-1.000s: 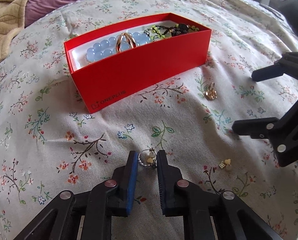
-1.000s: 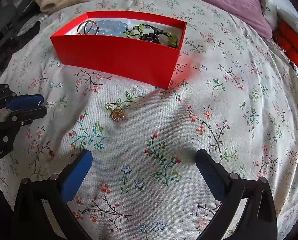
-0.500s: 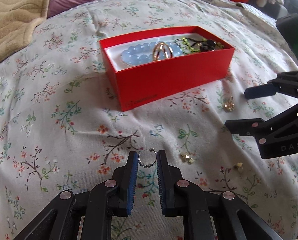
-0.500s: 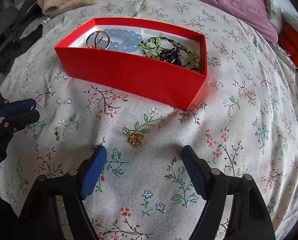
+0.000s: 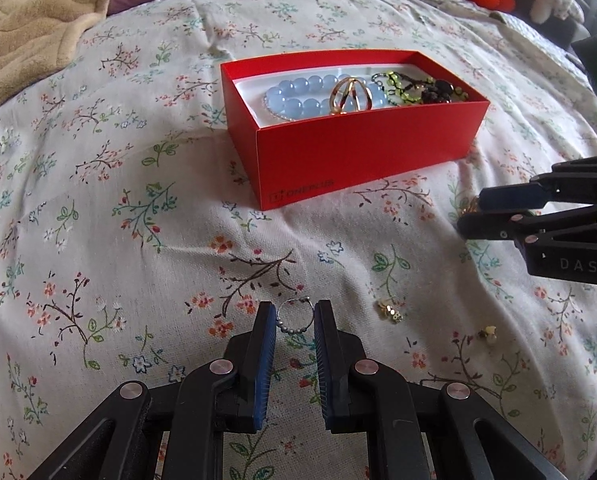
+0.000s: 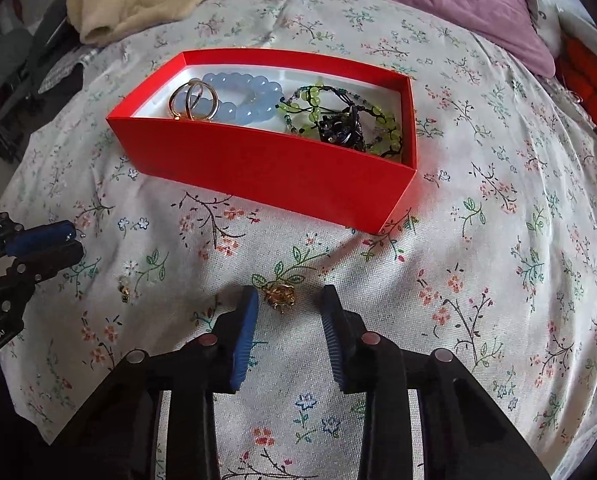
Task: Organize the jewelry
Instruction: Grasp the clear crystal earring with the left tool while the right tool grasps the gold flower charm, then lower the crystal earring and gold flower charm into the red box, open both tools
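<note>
Gold filigree brooch [image 6: 280,297] lies on floral bedspread [image 6: 478,280], between right gripper [image 6: 289,300] pads, nearer left pad; jaws just closing, not yet touching. Left gripper [image 5: 295,316] clamps beaded wire ring [image 5: 296,316].

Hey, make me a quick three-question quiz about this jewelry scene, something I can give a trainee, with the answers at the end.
1. True or false: the left gripper is shut on the small beaded ring.
2. What lies between the fingers of the right gripper? A: a gold ornament. B: a watch. C: a key.
3. Fill in: the blue bead bracelet lies in the ___ box.

Key:
1. True.
2. A. The jaws have just been closing around it, but the pads do not pinch it yet.
3. Red.
</note>
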Available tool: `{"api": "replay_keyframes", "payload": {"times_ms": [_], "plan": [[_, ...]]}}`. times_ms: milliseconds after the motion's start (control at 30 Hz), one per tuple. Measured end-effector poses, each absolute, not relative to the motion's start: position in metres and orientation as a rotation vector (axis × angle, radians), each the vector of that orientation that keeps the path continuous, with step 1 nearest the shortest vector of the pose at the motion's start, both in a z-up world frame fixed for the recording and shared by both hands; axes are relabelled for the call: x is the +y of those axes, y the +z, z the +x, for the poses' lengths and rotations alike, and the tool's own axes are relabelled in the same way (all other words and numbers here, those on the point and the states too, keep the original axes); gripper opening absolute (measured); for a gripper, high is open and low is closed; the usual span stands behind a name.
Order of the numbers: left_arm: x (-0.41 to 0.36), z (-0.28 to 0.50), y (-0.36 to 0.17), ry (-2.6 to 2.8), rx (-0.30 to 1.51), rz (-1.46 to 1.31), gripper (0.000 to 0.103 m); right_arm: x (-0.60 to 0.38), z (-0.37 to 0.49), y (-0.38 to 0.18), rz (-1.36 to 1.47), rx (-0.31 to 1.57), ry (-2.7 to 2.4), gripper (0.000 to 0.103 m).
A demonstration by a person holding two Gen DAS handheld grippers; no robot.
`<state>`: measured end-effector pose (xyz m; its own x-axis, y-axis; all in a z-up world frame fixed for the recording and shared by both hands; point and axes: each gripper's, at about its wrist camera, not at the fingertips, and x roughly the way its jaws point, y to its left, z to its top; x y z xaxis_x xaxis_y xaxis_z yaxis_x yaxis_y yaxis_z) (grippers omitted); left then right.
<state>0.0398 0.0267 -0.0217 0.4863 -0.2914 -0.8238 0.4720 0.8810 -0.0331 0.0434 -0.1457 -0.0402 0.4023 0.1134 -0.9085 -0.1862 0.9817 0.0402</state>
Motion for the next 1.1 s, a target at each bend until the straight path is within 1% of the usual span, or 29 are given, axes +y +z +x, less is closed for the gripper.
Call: {"api": "replay_keyframes", "payload": {"times_ms": [67,100,400,1100], "plan": [[0.027,0.041,-0.021,-0.466,0.958,0.204,0.014,-0.146,0.044,-0.04,-0.063,1.146,0.202,0.018],[0.028,0.041,-0.021,-0.464,0.959,0.201,0.014,-0.146,0.044,-0.039,-0.057,1.149,0.208,0.017],[0.032,0.046,-0.015,-0.446,0.968,0.157,0.014,-0.154,0.045,-0.029,-0.008,1.137,0.216,0.017],[0.014,0.07,0.027,-0.438,0.897,0.09,0.014,-0.169,0.058,0.029,0.108,1.037,0.199,0.017]]}}
